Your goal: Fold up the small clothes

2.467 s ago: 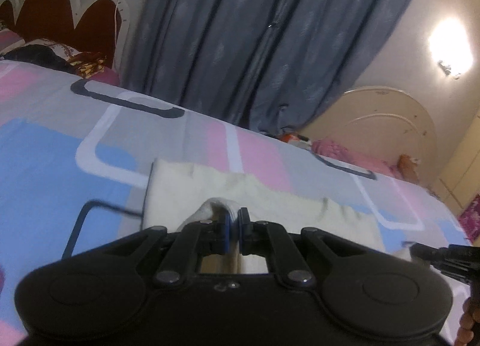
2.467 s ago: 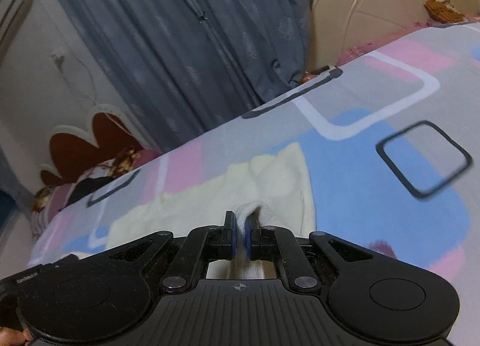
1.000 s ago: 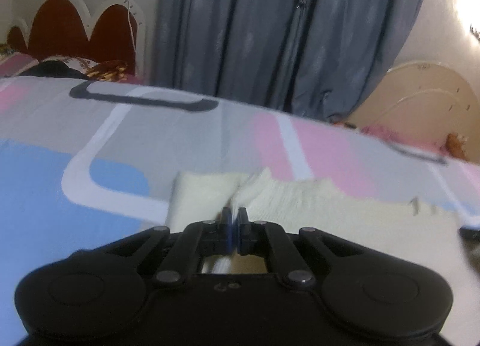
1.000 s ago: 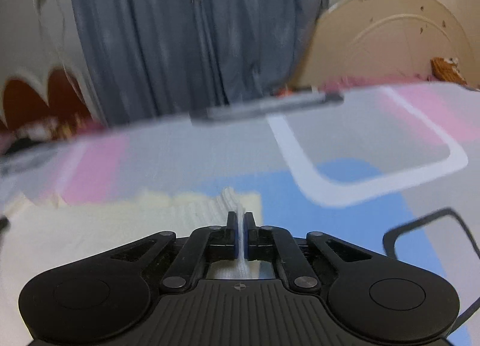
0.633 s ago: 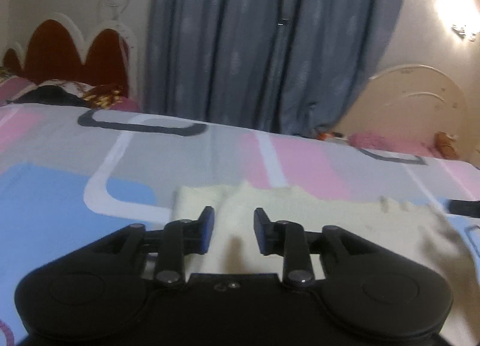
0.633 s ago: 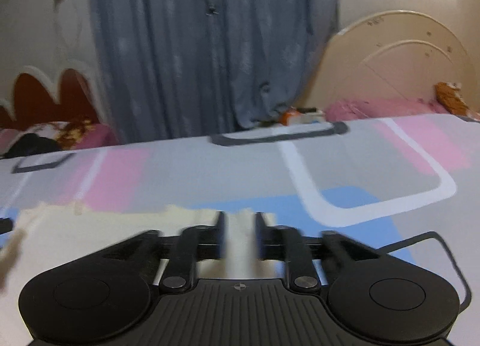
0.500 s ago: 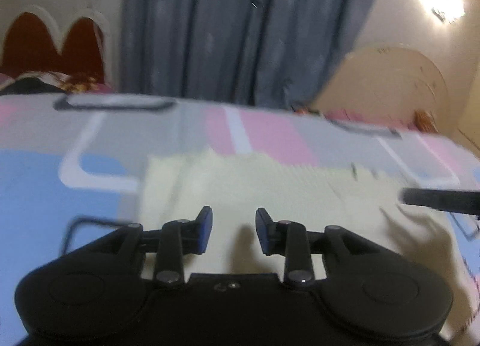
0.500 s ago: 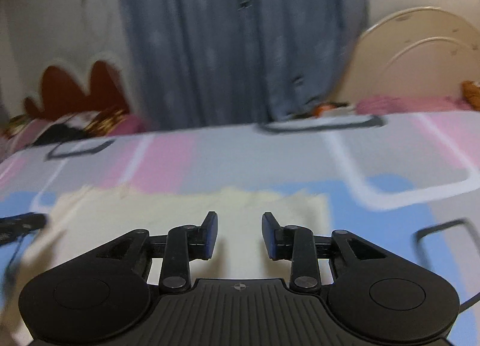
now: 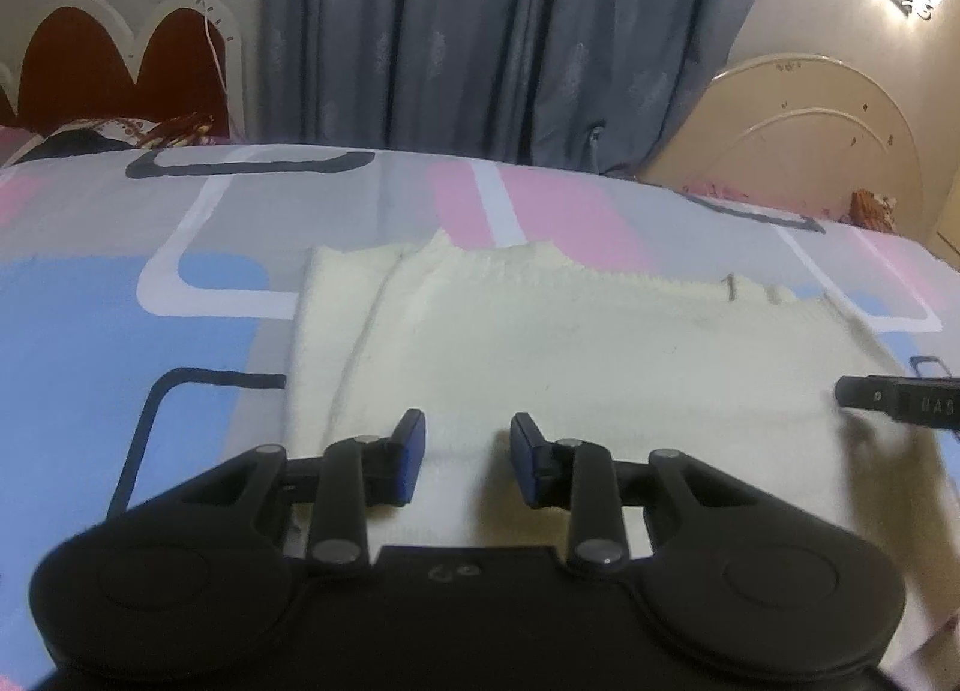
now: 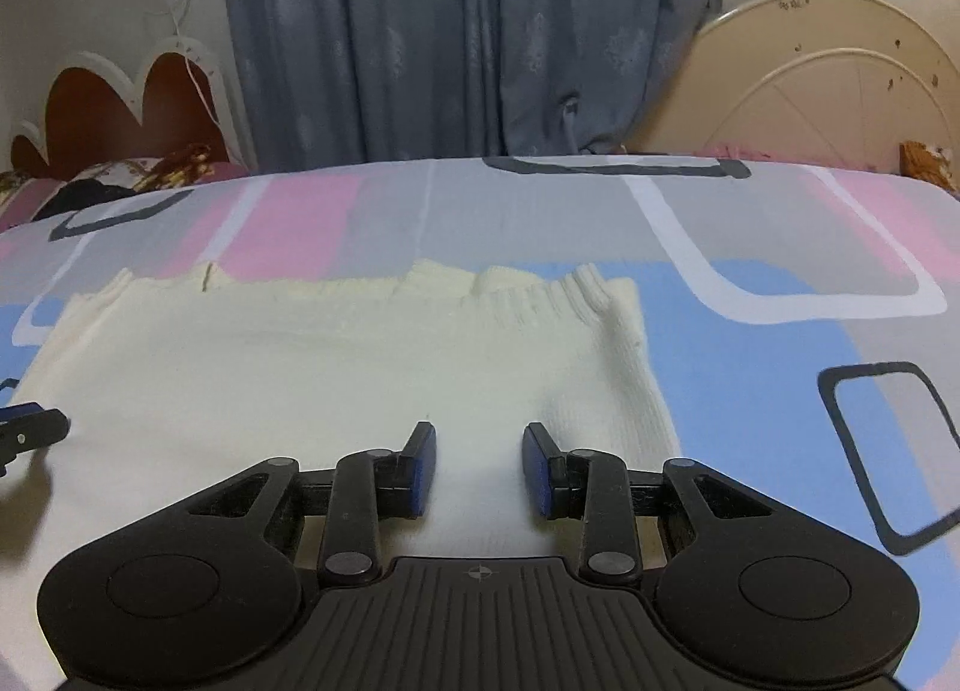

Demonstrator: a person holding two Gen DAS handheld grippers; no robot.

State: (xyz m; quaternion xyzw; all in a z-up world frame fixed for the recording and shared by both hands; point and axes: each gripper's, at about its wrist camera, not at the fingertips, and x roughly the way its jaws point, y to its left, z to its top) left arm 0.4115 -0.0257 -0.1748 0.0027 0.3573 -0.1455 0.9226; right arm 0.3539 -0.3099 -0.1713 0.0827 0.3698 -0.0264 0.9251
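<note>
A cream knitted garment [image 9: 570, 343] lies flat on the bed, folded over with a ribbed edge at its far side; it also shows in the right wrist view [image 10: 336, 367]. My left gripper [image 9: 467, 460] is open and empty, just above the garment's near left part. My right gripper [image 10: 478, 466] is open and empty, above the garment's near right part. The tip of the right gripper [image 9: 900, 400] shows at the right edge of the left wrist view. The tip of the left gripper [image 10: 30, 433] shows at the left edge of the right wrist view.
The bedsheet [image 9: 120, 343] is patterned in blue, pink and grey. A red headboard [image 9: 120, 67] stands at the far left, grey curtains [image 10: 468, 31] behind, a cream footboard [image 10: 828, 91] at the far right. Pillows [image 10: 120, 181] lie by the headboard.
Both grippers were shut on the garment's edge and carried it forward. Both have opened and let go, and the garment now lies folded flat.
</note>
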